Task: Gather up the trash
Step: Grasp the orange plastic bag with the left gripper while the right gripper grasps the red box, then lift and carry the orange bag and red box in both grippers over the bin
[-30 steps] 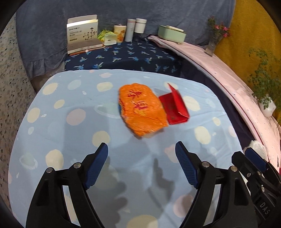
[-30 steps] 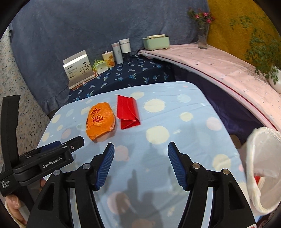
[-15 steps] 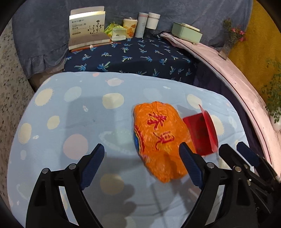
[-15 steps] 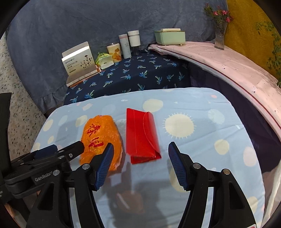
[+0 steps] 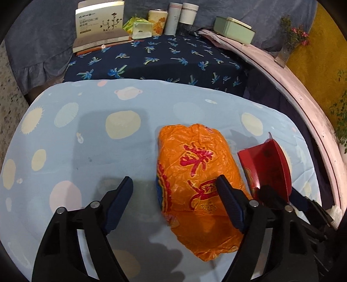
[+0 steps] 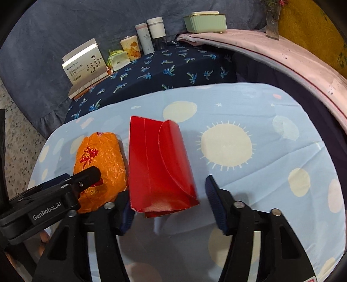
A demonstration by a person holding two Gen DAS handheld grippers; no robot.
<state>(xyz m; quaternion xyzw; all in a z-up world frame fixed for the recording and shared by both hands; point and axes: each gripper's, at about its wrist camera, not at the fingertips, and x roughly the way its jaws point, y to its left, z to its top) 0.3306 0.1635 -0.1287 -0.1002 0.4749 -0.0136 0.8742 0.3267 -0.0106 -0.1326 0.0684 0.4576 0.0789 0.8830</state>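
Note:
A crumpled orange plastic bag with red characters lies on the light blue dotted tablecloth. A red paper box lies just right of it. My left gripper is open, low over the table, its right finger over the bag's near part. In the right wrist view the red box lies between the open fingers of my right gripper, with the orange bag to its left. The left gripper body overlaps that bag.
Behind the table is a dark blue palm-print surface with a white box, a green packet, a tin and two cylinders. A pale green case and a flower vase stand on a pink ledge at right.
Both grippers have moved forward and down toward the table. The orange bag now reaches between the left fingers, and the red box sits between the right fingers. Both stay open.

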